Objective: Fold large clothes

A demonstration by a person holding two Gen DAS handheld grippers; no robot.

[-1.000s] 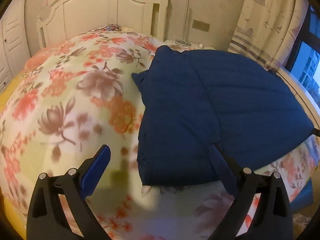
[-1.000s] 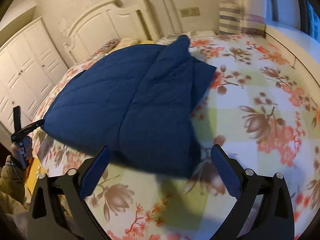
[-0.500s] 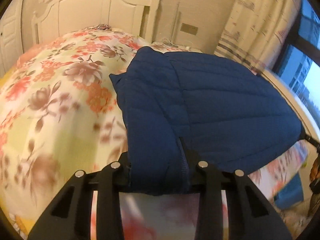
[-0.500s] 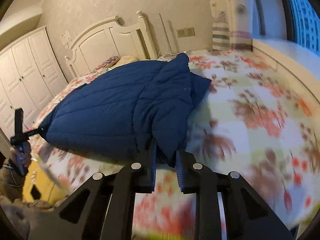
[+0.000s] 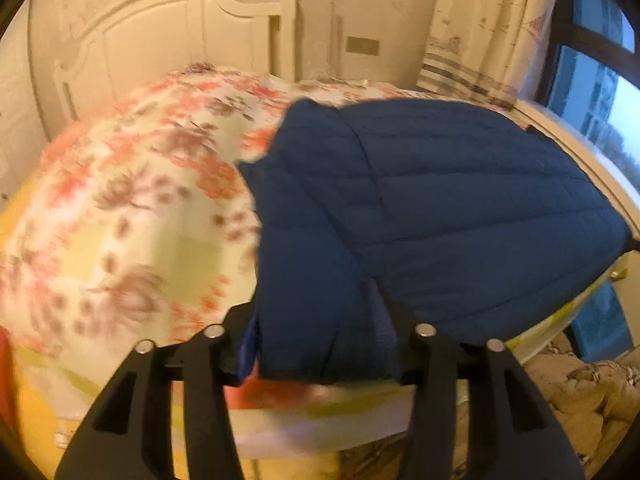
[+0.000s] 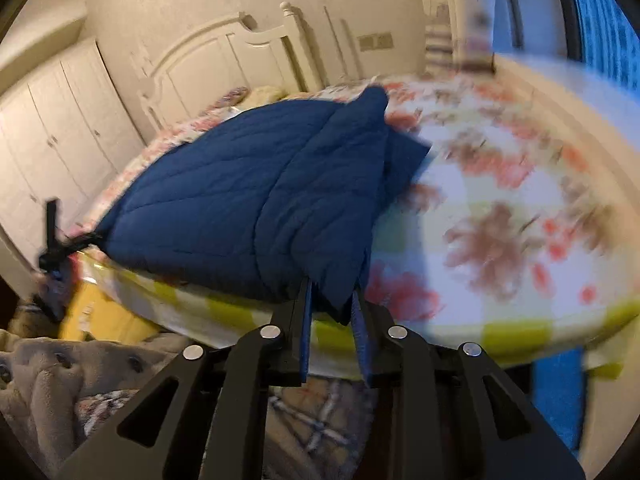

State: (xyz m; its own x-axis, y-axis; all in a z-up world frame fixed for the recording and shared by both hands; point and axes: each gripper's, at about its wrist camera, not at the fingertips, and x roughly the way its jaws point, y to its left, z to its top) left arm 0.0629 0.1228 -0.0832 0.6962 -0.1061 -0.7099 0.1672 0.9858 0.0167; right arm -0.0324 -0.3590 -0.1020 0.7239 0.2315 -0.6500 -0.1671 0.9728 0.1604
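A blue quilted jacket (image 5: 460, 208) is spread on the flowered bed (image 5: 132, 216). Its near edge is grasped by the left gripper (image 5: 316, 344) and right gripper (image 6: 332, 312), both jaws slackening slightly.

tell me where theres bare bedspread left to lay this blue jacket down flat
Most free room is the floral bedspread between the headboard and the blue jacket, on its sleeve side. The near bed edge is crowded: left gripper and right gripper both clamp the jacket's hem there, though their jaws are easing open. The strip by the curtain is narrow.
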